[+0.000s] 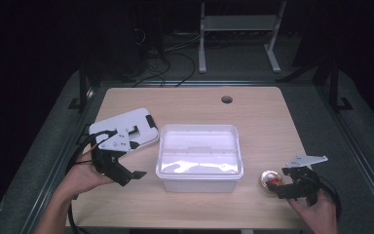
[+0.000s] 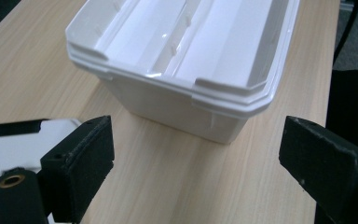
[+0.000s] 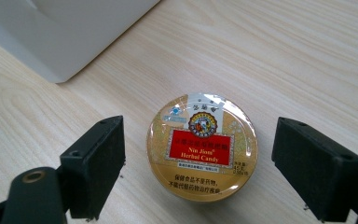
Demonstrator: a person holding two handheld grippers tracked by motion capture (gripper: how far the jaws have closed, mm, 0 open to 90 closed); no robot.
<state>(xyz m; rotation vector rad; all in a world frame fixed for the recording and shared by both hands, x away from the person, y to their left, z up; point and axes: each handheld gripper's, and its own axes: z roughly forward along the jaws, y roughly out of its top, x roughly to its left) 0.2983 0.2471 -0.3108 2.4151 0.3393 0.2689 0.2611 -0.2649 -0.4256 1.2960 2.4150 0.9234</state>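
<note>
**Candy tin sits between the open right claw's jaws, near the tabletop's front right corner**

Nearest the person, at the front right corner of the tabletop (image 1: pixel 272 117), the right claw (image 3: pixel 198 172) is wide open with nothing in its grip. In the right gripper view the round candy tin (image 3: pixel 202 147) lies flat, label up, squarely in the gap between the two black jaws, with bare wood showing on both sides of it, so neither jaw touches it. The tin is round, so it has no long axis to line up with; the jaws can close from either side alike. In the high view the tin (image 1: pixel 269 179) lies just left of the right claw (image 1: pixel 278 187), toward the white tub, and the right hand (image 1: pixel 316 214) grips the tool from the front edge, pointing it inward and down at the tin. This is plainly the nearer hand; a straight squeeze looks like all the pick-up needs.

Across at the front left, the left claw (image 1: pixel 129 176) is also wide open and empty. The left hand (image 1: pixel 80 178) holds it low above the wood, pointed right at the tub's left wall but apart from it.

Farther in, the open white tub (image 1: pixel 199 157) stands mid-tabletop, nothing visible inside. Its flat white lid (image 1: pixel 126 126) lies by the left edge, just behind the left claw.
</note>
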